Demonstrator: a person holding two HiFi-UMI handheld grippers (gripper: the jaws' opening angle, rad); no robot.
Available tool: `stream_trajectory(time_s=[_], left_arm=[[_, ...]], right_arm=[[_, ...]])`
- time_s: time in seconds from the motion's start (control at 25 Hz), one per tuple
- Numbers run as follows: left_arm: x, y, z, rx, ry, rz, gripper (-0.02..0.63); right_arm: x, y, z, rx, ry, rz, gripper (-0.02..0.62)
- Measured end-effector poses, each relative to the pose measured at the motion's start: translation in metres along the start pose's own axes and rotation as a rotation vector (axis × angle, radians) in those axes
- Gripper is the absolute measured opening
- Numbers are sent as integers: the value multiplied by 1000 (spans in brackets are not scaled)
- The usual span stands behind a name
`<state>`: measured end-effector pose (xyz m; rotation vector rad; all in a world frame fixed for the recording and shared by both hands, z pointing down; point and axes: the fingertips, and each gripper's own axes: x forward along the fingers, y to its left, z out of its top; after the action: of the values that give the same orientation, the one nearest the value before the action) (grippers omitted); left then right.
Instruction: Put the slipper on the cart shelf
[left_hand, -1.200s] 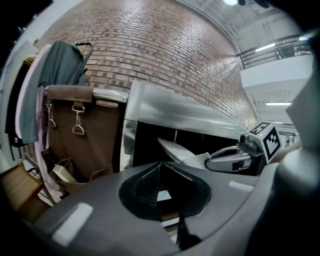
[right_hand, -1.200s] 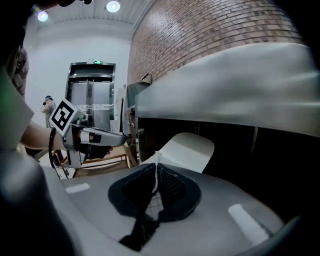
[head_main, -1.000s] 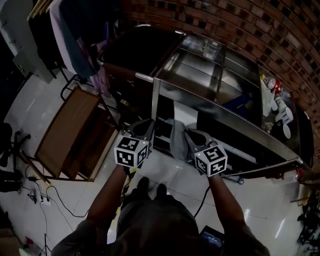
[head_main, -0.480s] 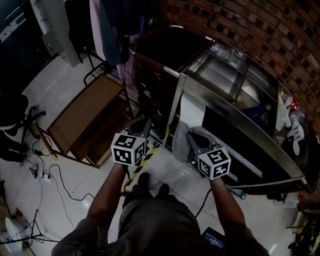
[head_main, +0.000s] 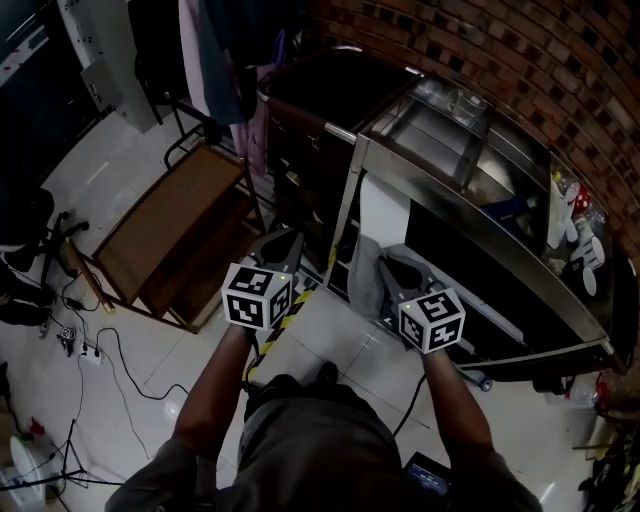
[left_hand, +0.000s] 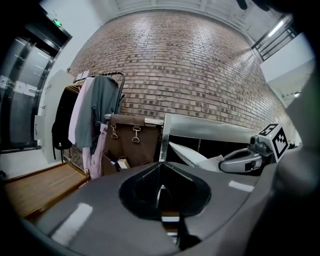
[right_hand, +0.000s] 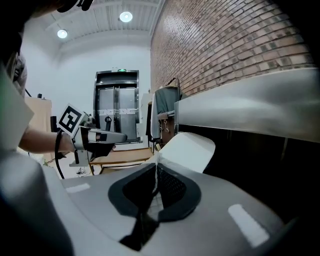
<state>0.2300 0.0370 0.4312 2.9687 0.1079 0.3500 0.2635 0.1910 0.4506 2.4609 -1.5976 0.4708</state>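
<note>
A pale grey slipper (head_main: 364, 276) hangs from my right gripper (head_main: 384, 264), which is shut on its edge. In the right gripper view the slipper (right_hand: 190, 149) sticks out just past the closed tips, beside the cart's steel shelf edge (right_hand: 250, 106). My left gripper (head_main: 286, 244) is level with it on the left, shut on nothing; its tips meet in the left gripper view (left_hand: 161, 164). Both grippers are in front of the left end of the stainless steel cart (head_main: 346, 196). The left gripper view shows the slipper (left_hand: 192, 154) in front of the cart's dark lower opening.
A low wooden stand (head_main: 165, 240) sits on the floor to the left, with a clothes rack (head_main: 215, 60) behind it. A brown cabinet (head_main: 320, 95) adjoins the cart. Hazard tape (head_main: 285, 315) and cables (head_main: 80, 340) lie on the floor. Cups (head_main: 580, 225) stand on the cart's right end.
Both grippers have shifted a little along the cart's left end, the slipper still in the right one. The head view has swung left, showing more of the floor and the wooden stand.
</note>
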Motion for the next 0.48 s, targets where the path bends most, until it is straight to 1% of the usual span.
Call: stream_trajectory(time_s=[0.24, 0.4, 0.48], left_arm=[[-31, 6, -8, -3, 7, -34, 8], [-61, 12, -13, 1, 5, -43, 8], [-78, 19, -20, -3, 10, -33, 6]], right_arm=[[-8, 27, 4, 10, -10, -45, 7], [-11, 57, 5, 7, -13, -53, 6], [-9, 75, 4, 9, -17, -38, 7]])
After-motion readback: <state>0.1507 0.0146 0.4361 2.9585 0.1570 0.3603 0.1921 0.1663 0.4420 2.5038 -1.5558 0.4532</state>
